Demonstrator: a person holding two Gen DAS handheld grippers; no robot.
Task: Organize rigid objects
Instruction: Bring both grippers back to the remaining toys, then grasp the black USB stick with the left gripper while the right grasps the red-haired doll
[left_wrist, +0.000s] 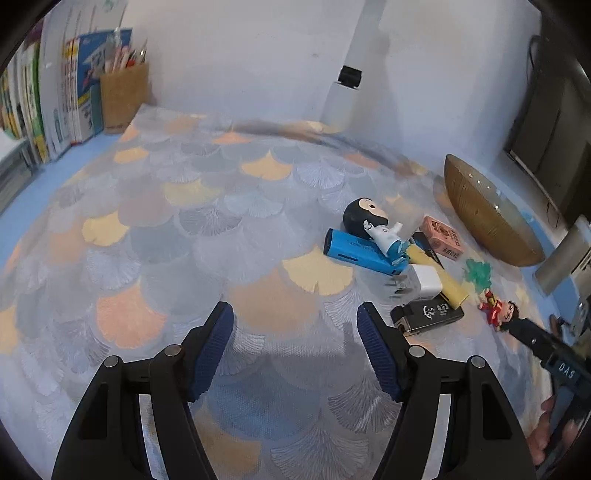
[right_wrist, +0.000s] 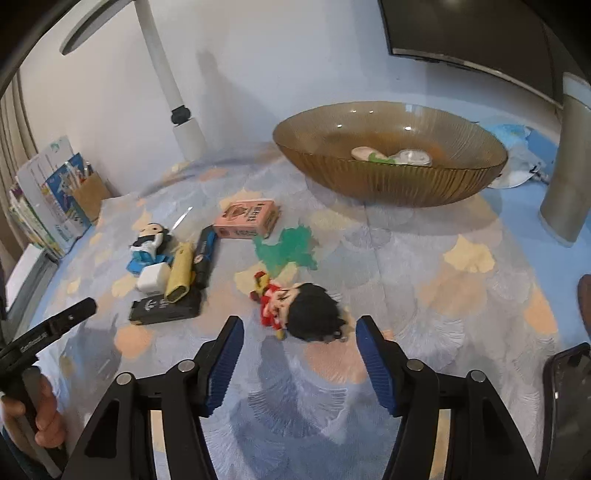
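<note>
Amber ribbed glass, the wide shallow bowl (right_wrist: 391, 173) is standing at the far side of the bench (right_wrist: 424, 266), which is wearing a cloth printed with pale ginkgo leaves; two small items are lying inside the bowl, too indistinct to identify. The right gripper (right_wrist: 299, 354) is hovering low with its jaws spread wide and gripping nothing, and the small red-clothed figurine with black hair (right_wrist: 299, 310) is lying on its side just ahead of the blue pads, head toward the camera, touching neither. Beyond it, a green translucent plastic piece (right_wrist: 288, 247) and a pink rectangular card box (right_wrist: 247, 218) are lying near the bowl. To the left, a cluster is sitting together: a yellow capped marker (right_wrist: 179, 273) leaning over a black rectangular box with white print (right_wrist: 164, 310), a white cube charger (right_wrist: 151, 278), a blue flat box (left_wrist: 354, 253) and a black-haired doll in white and blue (left_wrist: 373, 227) resting on it. The left gripper (left_wrist: 295, 350) is hanging over bare cloth well left of that cluster, jaws wide and empty.
</note>
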